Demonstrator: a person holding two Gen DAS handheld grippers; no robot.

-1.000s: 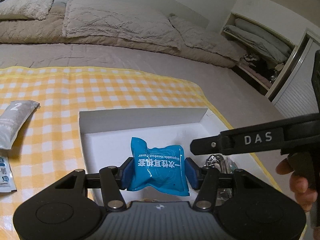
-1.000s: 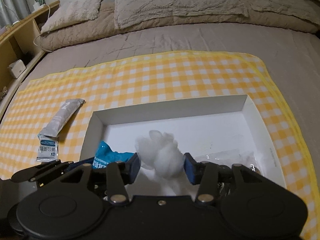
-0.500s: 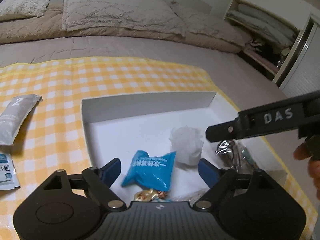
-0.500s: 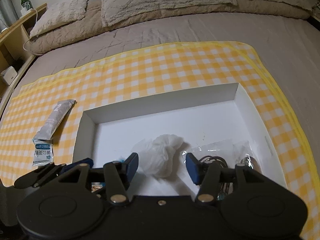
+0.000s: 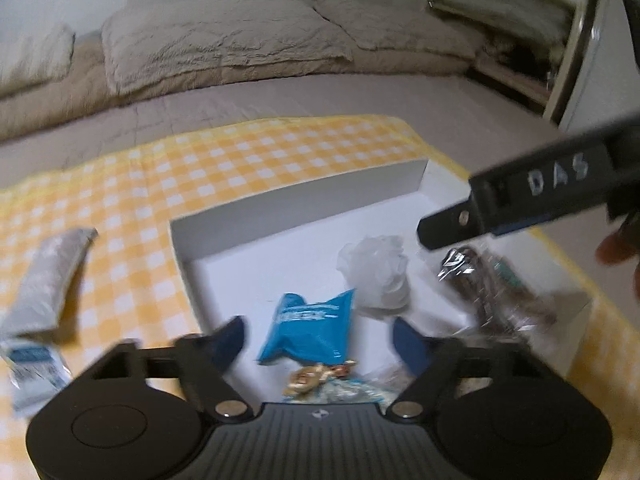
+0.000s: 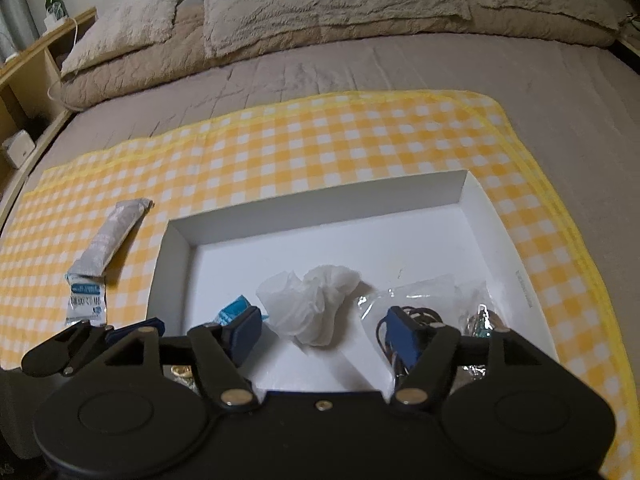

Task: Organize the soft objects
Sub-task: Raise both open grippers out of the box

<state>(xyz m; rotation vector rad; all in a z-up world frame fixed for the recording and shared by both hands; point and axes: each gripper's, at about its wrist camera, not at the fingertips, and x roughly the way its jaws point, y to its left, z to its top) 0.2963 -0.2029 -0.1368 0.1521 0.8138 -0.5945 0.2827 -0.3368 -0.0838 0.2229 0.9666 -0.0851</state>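
Note:
A white box (image 5: 304,208) sits on a yellow checked cloth (image 6: 320,136). Inside it lie a blue packet (image 5: 310,330), a crumpled white wad (image 5: 378,276) and clear bags of cables (image 5: 492,280). My left gripper (image 5: 318,334) hovers over the packet; its jaws are closing either side of it, pads not touching. In the right wrist view, my right gripper (image 6: 322,320) straddles the white wad (image 6: 316,300) with its jaws opening, pads clear of it. One of the right gripper's fingers (image 5: 460,224) crosses the left wrist view at the right.
A grey sachet (image 6: 112,240) and a blue-and-white sachet (image 6: 84,296) lie on the cloth left of the box. Gold-wrapped sweets (image 5: 316,374) sit at the box's near edge. Pillows (image 6: 320,0) line the bed's far side; a wooden shelf (image 6: 24,76) stands at the left.
The left gripper let go of the blue packet, which now lies in the box. The right gripper released the white wad and its jaws spread wider. The left view has rolled slightly.

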